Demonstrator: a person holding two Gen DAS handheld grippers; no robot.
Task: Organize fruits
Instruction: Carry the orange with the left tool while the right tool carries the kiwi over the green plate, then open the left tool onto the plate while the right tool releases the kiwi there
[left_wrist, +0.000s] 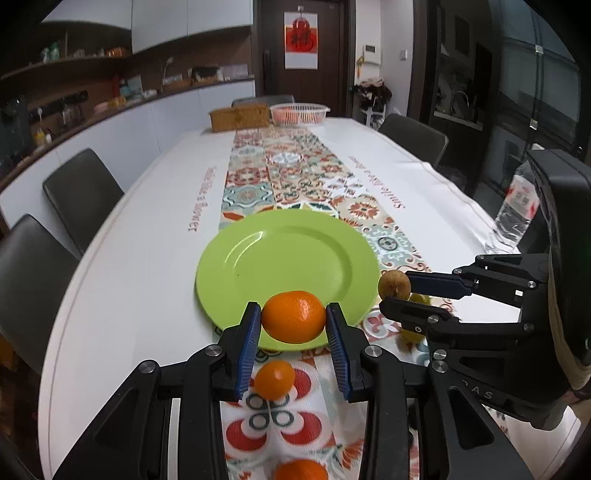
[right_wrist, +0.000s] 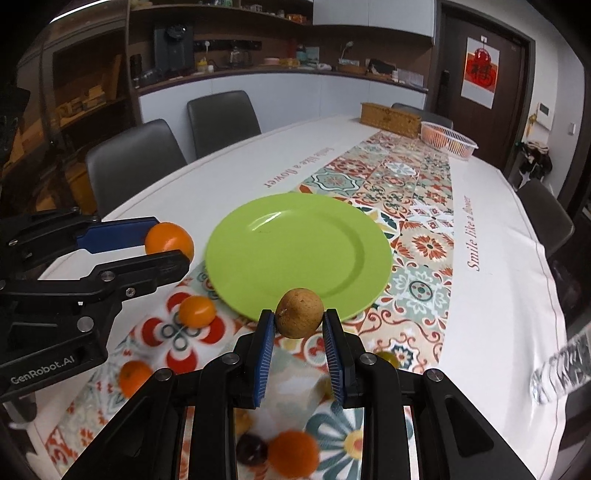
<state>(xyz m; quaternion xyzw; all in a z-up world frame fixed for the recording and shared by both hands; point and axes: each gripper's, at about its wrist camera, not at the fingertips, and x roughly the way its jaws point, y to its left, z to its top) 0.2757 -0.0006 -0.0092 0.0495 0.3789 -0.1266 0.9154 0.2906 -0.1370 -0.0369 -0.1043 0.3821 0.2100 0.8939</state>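
My left gripper (left_wrist: 294, 320) is shut on an orange mandarin (left_wrist: 294, 316) and holds it above the near rim of the green plate (left_wrist: 288, 254). My right gripper (right_wrist: 298, 320) is shut on a small brown round fruit (right_wrist: 299, 312) just above the plate's (right_wrist: 295, 247) near rim. In the left wrist view the right gripper (left_wrist: 392, 291) holds the brown fruit (left_wrist: 393, 284) at the plate's right edge. In the right wrist view the left gripper (right_wrist: 168, 242) holds the mandarin (right_wrist: 169, 240) left of the plate. The plate holds nothing.
Loose mandarins (left_wrist: 274, 379) (left_wrist: 301, 469) (right_wrist: 197, 311) (right_wrist: 133, 376) (right_wrist: 293, 453), a dark fruit (right_wrist: 252, 448) and a yellow-green fruit (left_wrist: 410, 334) lie on the patterned runner. A white basket (left_wrist: 299, 112) and a wicker box (left_wrist: 239, 116) stand at the far end. Chairs line the table. A plastic bottle (left_wrist: 515, 214) lies at the right.
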